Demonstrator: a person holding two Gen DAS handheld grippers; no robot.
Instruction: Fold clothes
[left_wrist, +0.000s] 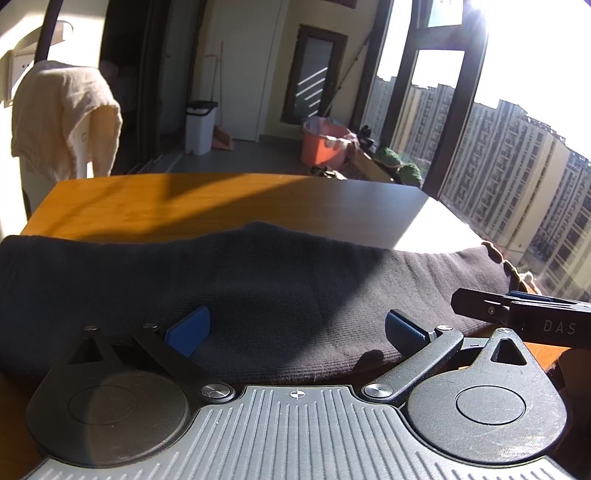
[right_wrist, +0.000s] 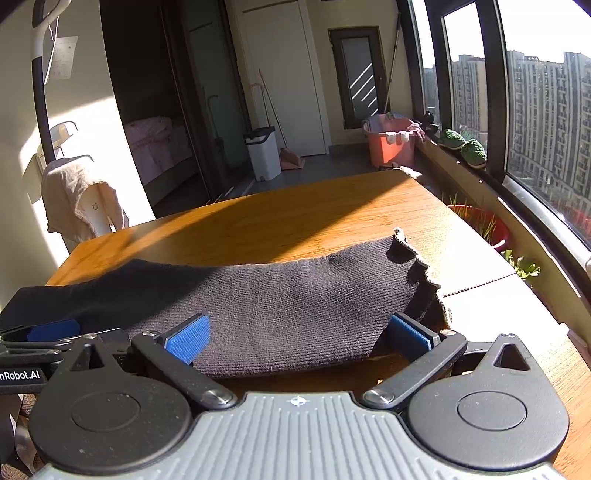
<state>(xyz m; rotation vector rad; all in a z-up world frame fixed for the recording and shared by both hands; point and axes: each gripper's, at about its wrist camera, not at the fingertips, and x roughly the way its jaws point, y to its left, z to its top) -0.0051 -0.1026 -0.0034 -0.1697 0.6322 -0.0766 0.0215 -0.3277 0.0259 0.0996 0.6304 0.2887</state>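
Observation:
A dark knitted garment lies folded in a long band across the near part of the wooden table. My left gripper stands open just above its near edge, blue pads wide apart, nothing held. In the right wrist view the same garment ends in a scalloped hem at the right. My right gripper is open over that end's near edge, empty. The right gripper's fingers show at the left view's right edge, and the left gripper's fingers at the right view's left edge.
A beige towel hangs over a stand beyond the table's far left. On the floor behind are a white bin and an orange tub. A window sill with plants runs along the right, close to the table's edge.

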